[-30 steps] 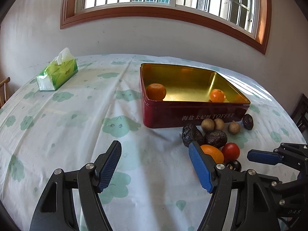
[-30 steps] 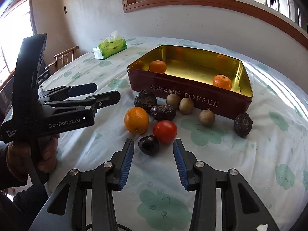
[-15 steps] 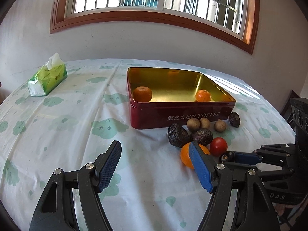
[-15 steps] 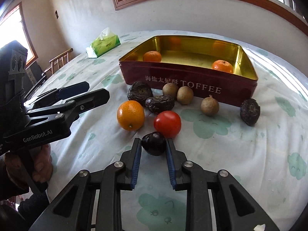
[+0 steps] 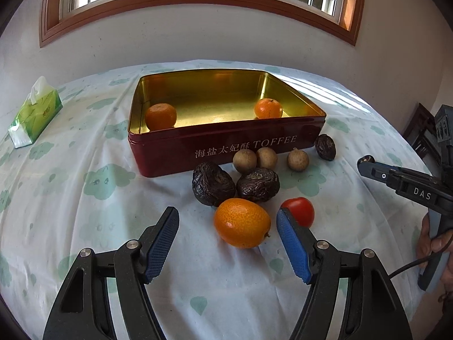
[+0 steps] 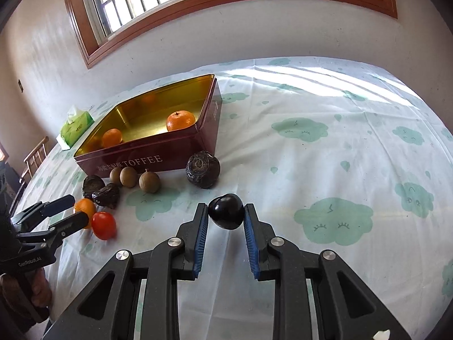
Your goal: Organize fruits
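A large orange (image 5: 242, 222) lies on the tablecloth between the fingers of my left gripper (image 5: 226, 214). Its jaws are closing and the pads stand clear of the orange. My right gripper (image 6: 226, 208) is shut on a dark plum (image 6: 226, 212), held off the cloth to the right of the pile. A red toffee tin (image 5: 226, 147) holds two mandarins (image 5: 160, 116) (image 5: 268, 108). In front of it lie a tomato (image 5: 300, 211), three wrinkled dark fruits (image 5: 212, 182) and three small brown longans (image 5: 245, 161).
A green tissue pack (image 5: 34, 113) sits at the far left of the cloud-print tablecloth (image 6: 334, 221). A wooden chair (image 6: 35, 155) stands beyond the table's left edge and dark furniture (image 5: 421, 133) at its right. A hand (image 5: 433, 240) holds the right gripper's handle.
The right gripper shut on the dark plum, then lifted and carried it right, away from the pile, rolling as it went. The left gripper came forward around the large orange.
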The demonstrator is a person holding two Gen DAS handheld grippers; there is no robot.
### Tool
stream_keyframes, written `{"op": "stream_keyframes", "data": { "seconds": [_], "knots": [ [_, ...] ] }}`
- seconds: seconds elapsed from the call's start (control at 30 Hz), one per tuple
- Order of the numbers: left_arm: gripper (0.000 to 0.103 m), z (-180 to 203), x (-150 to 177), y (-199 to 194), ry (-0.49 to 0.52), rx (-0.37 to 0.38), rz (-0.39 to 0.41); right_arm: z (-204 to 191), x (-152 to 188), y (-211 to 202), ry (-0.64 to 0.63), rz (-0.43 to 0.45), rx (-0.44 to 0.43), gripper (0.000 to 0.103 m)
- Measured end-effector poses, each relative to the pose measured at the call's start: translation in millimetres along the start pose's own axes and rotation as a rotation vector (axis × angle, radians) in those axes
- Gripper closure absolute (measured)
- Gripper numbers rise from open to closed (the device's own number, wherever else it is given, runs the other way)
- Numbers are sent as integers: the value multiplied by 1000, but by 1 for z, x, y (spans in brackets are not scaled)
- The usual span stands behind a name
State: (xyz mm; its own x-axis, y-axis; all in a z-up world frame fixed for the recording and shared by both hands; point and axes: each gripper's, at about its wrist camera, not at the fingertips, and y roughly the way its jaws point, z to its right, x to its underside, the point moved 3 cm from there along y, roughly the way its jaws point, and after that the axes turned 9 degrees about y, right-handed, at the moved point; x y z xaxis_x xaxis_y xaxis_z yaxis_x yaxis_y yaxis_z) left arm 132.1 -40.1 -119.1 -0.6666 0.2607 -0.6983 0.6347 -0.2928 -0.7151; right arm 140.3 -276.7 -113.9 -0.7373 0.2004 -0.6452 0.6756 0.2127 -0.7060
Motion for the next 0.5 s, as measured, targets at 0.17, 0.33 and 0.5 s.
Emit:
{"op": "stream_keyframes", "data": {
  "seconds": [0.17, 0.33, 0.5],
  "knots": [
    [63, -8, -1, 12, -48, 25, -44, -4, 3, 4, -28, -23, 1, 80],
    [64, -5, 3, 5, -23, -26, -16, -3, 3, 10, -19, -56, 13, 80],
    [64, -23, 0, -15, -80, -117, 72, -2, 5, 13, -13, -71, 18, 80]
  ]
}}
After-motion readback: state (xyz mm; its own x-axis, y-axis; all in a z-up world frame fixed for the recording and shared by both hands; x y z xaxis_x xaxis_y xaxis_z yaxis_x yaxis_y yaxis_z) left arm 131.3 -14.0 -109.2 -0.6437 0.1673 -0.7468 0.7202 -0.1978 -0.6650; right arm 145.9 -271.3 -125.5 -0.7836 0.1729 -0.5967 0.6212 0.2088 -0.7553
